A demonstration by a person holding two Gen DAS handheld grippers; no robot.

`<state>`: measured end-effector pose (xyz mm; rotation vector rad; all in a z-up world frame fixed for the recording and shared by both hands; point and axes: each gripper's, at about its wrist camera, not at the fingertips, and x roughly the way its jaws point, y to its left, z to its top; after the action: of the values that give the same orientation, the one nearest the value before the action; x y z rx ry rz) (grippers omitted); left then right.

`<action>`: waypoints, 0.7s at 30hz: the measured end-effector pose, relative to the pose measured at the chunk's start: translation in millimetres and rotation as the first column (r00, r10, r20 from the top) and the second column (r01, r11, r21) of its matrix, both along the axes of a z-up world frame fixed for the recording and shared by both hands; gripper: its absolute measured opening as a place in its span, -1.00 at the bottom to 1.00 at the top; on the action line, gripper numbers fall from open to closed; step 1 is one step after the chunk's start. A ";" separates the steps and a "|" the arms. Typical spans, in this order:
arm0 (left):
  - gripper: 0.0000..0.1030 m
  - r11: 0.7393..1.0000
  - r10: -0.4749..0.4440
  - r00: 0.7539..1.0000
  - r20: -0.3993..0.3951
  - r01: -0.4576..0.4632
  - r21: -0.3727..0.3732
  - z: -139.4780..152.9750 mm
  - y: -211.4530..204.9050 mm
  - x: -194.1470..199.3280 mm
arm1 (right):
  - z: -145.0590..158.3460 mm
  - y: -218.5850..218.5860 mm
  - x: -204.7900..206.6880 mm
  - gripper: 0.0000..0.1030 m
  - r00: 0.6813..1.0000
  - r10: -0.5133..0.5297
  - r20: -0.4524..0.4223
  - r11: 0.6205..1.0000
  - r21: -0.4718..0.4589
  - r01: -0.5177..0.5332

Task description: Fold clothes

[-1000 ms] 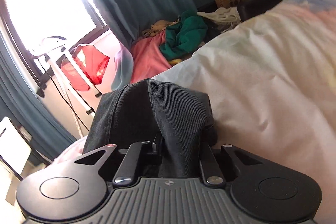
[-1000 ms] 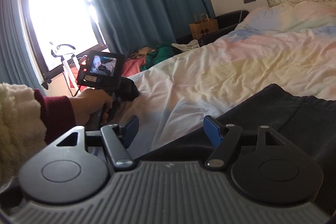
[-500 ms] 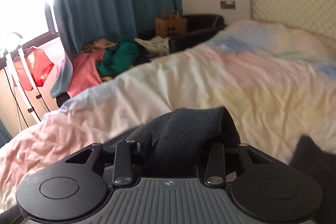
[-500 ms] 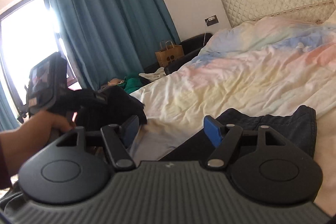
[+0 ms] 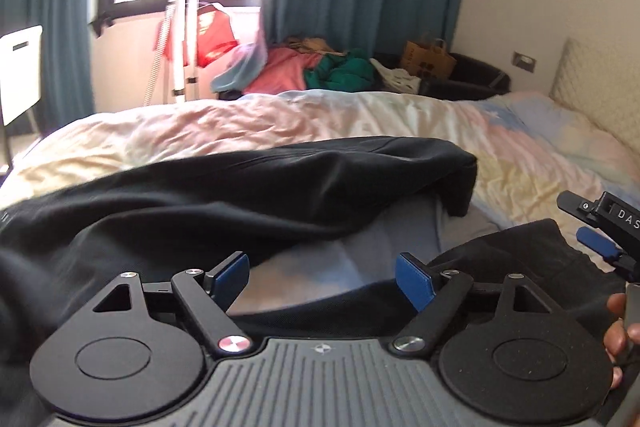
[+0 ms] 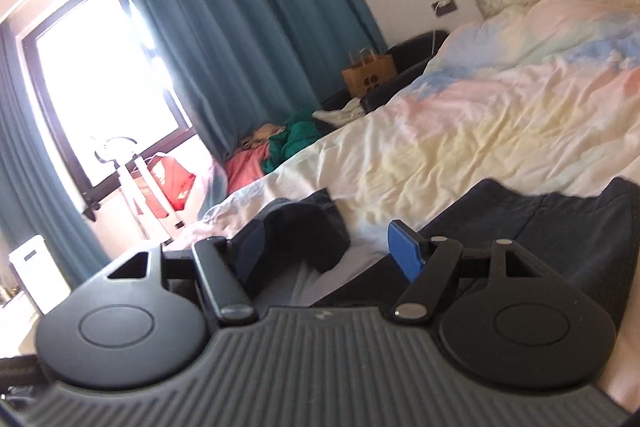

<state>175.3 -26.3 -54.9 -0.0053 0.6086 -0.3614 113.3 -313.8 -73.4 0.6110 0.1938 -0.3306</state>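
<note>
Lying across the bed (image 5: 360, 123), the dark garment (image 5: 224, 203) has one leg thrown over toward the headboard side, with a lifted, hollow fold near its end; another part of it lies just under the right gripper (image 6: 324, 247). The left gripper (image 5: 322, 275) hovers low over the cloth with its jaws wide and nothing between them. The right gripper's jaws are also wide and hold nothing.

I think the risk is the loose fold. The cloth looks soft and heavy, so the raised edge may slide back or bunch up if nobody presses it flat. A jaw that closes too deep could also catch the duvet together with the garment and drag it.

Beyond the bed are a pile of clothes (image 5: 320, 71), a paper bag (image 5: 428, 61), teal curtains (image 6: 248, 39) and a white stand (image 5: 180, 39) by the window. None of them is near the garment. Only the two grippers, close together, could get in each other's way.
</note>
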 end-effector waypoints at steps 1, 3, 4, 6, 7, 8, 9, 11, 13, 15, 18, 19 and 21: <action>0.62 0.999 0.046 0.999 -0.009 -0.046 -0.026 -1.1 20.5 -9.6 | -2.6 -1.7 2.7 0.39 0.999 0.040 -0.007 0.998 0.046 -0.040; 0.67 0.987 0.124 0.992 -0.034 -0.127 -0.094 -3.6 59.5 -23.3 | -7.9 -5.0 8.0 0.39 0.992 0.121 -0.015 0.983 0.139 -0.118; 0.67 0.978 0.161 0.986 -0.051 -0.166 -0.128 -5.1 78.3 -29.5 | -10.4 -5.5 9.7 0.39 0.989 0.148 -0.013 0.971 0.190 -0.143; 0.67 0.948 0.205 0.972 -0.113 -0.226 -0.223 -10.9 106.5 -32.8 | -14.9 -7.3 11.7 0.39 0.979 0.202 -0.003 0.937 0.292 -0.192; 0.67 0.932 0.212 0.969 -0.129 -0.240 -0.273 -14.1 116.0 -33.8 | -17.2 -8.6 12.8 0.39 0.973 0.230 0.003 0.909 0.357 -0.216; 0.67 0.912 0.217 0.965 -0.146 -0.254 -0.321 -17.3 125.6 -34.7 | -19.0 -9.6 13.3 0.39 0.970 0.244 0.010 0.881 0.416 -0.226; 0.68 0.892 0.221 0.962 -0.162 -0.266 -0.365 -20.6 134.1 -35.4 | -19.8 -9.8 13.7 0.39 0.969 0.248 0.017 0.857 0.463 -0.227; 0.70 0.879 0.216 0.959 -0.181 -0.272 -0.392 -28.9 138.1 -31.9 | -16.4 -13.3 24.0 0.39 0.965 0.260 0.035 0.809 0.538 -0.237; 0.73 0.864 0.211 0.957 -0.200 -0.278 -0.419 -37.3 142.1 -28.4 | -12.6 -19.0 39.5 0.48 0.963 0.264 0.056 0.758 0.605 -0.243; 0.73 0.849 0.205 0.954 -0.218 -0.284 -0.446 -45.6 146.1 -24.9 | -11.2 -27.1 67.8 0.53 0.972 0.228 0.052 0.750 0.628 -0.209; 0.73 0.824 0.195 0.950 -0.245 -0.294 -0.484 -58.1 152.1 -19.7 | -19.2 -40.1 120.4 0.52 0.977 0.204 0.055 0.713 0.676 -0.187; 0.73 0.816 0.191 0.949 -0.252 -0.296 -0.496 -62.1 154.0 -17.8 | -26.1 -45.9 141.1 0.53 0.975 0.210 0.065 0.681 0.706 -0.194; 0.73 0.802 0.186 0.951 -0.249 -0.293 -0.520 -68.3 158.7 -12.3 | -43.5 -54.8 179.4 0.53 0.978 0.197 0.064 0.629 0.757 -0.176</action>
<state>163.1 132.3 -123.2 -0.6807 0.6623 -0.2790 292.7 -368.6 -116.9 1.4266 0.4299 -0.0296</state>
